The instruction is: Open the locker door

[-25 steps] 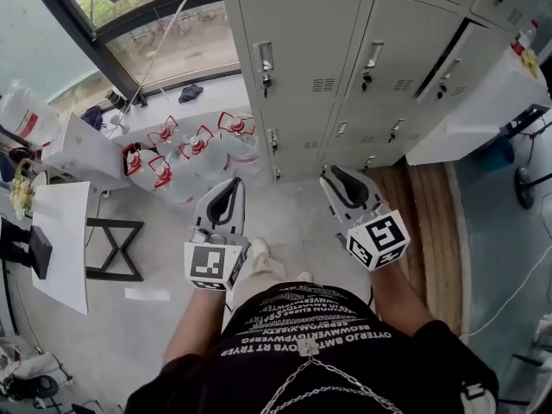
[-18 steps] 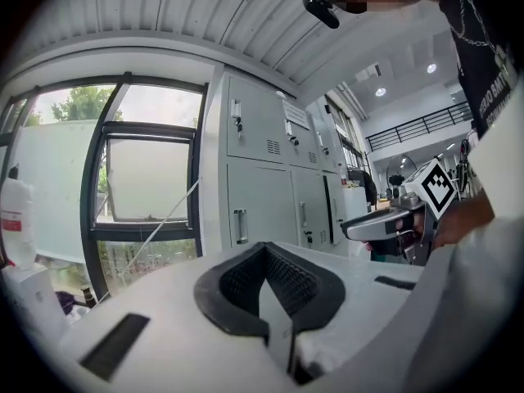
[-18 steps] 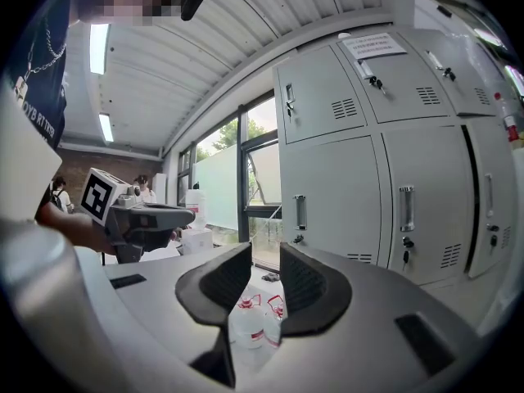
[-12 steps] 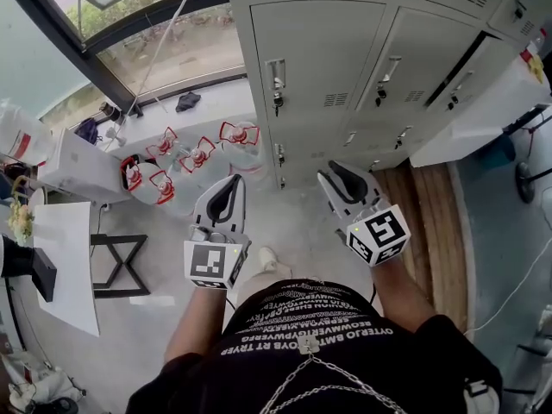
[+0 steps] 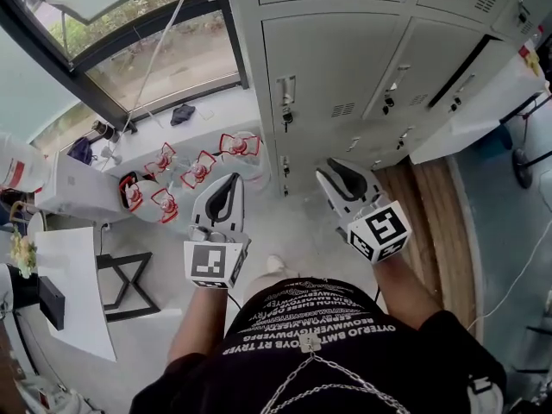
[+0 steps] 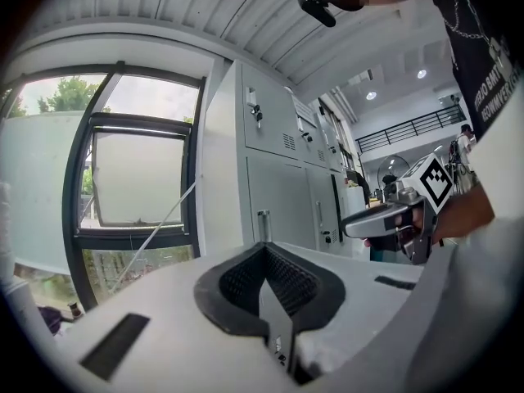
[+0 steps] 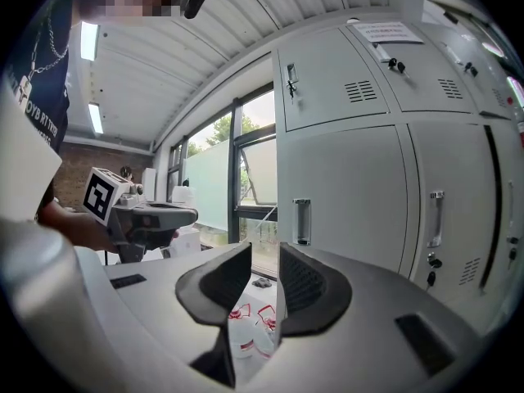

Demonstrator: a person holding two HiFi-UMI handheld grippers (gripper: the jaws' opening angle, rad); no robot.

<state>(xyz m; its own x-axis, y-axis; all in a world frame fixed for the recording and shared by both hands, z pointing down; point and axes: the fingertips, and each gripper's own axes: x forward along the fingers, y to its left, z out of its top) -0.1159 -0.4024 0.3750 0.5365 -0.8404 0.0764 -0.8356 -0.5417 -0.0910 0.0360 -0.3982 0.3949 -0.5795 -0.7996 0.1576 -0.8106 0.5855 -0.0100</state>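
Handle (image 5: 286,90) of locker door (image 5: 336,59), long axis vertical, lies upper centre in head view, well ahead of both empty grippers: left gripper (image 5: 231,182) jaws together, right gripper (image 5: 332,172) jaws slightly apart, probably nearer.

Lockers (image 5: 345,67): upper row cut off by the head view's top edge. Printed sheet (image 7: 391,31) on an upper door, right gripper view: text too small to read. Shoe (image 5: 278,264): mostly hidden behind the black shirt (image 5: 319,335).
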